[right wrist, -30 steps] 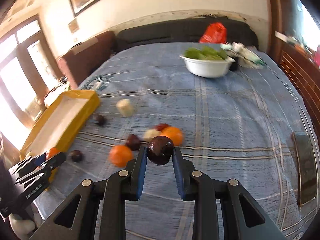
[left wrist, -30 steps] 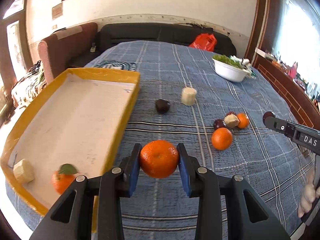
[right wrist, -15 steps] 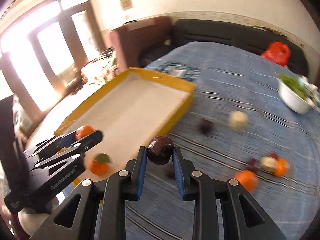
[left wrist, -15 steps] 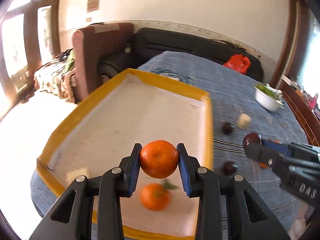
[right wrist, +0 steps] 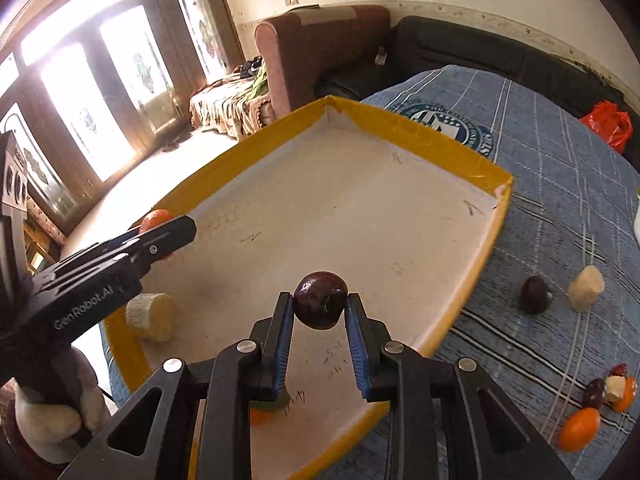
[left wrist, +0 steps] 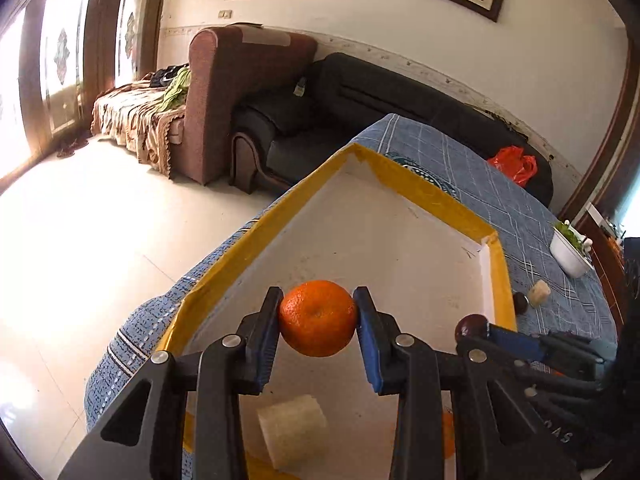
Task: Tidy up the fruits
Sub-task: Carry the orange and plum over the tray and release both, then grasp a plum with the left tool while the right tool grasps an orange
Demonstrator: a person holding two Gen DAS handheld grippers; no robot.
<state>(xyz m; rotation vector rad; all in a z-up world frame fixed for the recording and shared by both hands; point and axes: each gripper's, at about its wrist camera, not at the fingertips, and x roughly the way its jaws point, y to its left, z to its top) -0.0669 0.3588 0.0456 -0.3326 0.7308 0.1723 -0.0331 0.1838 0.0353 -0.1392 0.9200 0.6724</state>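
My left gripper [left wrist: 318, 320] is shut on an orange mandarin [left wrist: 318, 318] and hangs over the near left part of the yellow-rimmed tray [left wrist: 416, 188]. My right gripper [right wrist: 320, 308] is shut on a dark plum [right wrist: 321, 299] above the tray [right wrist: 440, 156], nearer its right side. In the right wrist view the left gripper [right wrist: 168, 232] shows at the left with its mandarin [right wrist: 154, 218] peeking out. In the left wrist view the right gripper's plum [left wrist: 472, 325] shows at the right. A pale fruit chunk [right wrist: 152, 316] and a leafy mandarin [right wrist: 260, 414], mostly hidden by my fingers, lie in the tray.
Loose fruit lies on the blue checked cloth [right wrist: 560, 168] right of the tray: a dark plum [right wrist: 534, 294], a pale chunk [right wrist: 586, 288], an orange mandarin [right wrist: 580, 428] and a small cluster [right wrist: 612, 388]. A white bowl of greens [left wrist: 570, 246] stands farther back. Sofas and the table's edge lie left.
Both grippers have swung left from over the cloth to over the tray, each still holding its fruit. The loose fruit now lies off to the right.
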